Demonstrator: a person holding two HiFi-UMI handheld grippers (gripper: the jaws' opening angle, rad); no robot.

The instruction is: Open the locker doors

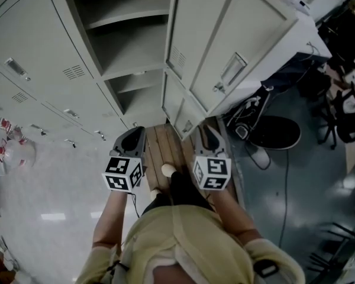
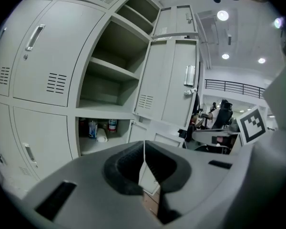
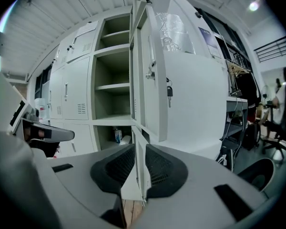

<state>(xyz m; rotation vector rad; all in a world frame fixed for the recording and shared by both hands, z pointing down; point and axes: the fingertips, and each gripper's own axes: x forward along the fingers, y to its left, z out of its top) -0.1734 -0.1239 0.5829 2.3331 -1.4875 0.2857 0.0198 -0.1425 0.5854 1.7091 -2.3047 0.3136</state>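
A grey locker bank (image 1: 29, 64) has one column (image 1: 130, 46) standing open, with bare shelves. Its tall upper door (image 1: 225, 46) (image 2: 171, 80) (image 3: 150, 61) is swung out to the right. The small lower door (image 1: 182, 118) (image 2: 150, 140) (image 3: 136, 135) below it is also swung out. My left gripper (image 1: 132, 136) (image 2: 144, 151) points at the open column, its pads meeting at the tips, holding nothing. My right gripper (image 1: 206, 134) (image 3: 136, 171) faces the lower door's free edge. Its jaws stand close together with a narrow gap, and the door edge shows through it farther on.
Bottles (image 2: 93, 128) stand in the bottom compartment. A wooden strip (image 1: 165, 149) lies on the floor before the lockers. At the right are a black chair base (image 1: 275, 132), cables and a desk. A plastic bag (image 1: 15, 149) hangs on the closed lockers at left.
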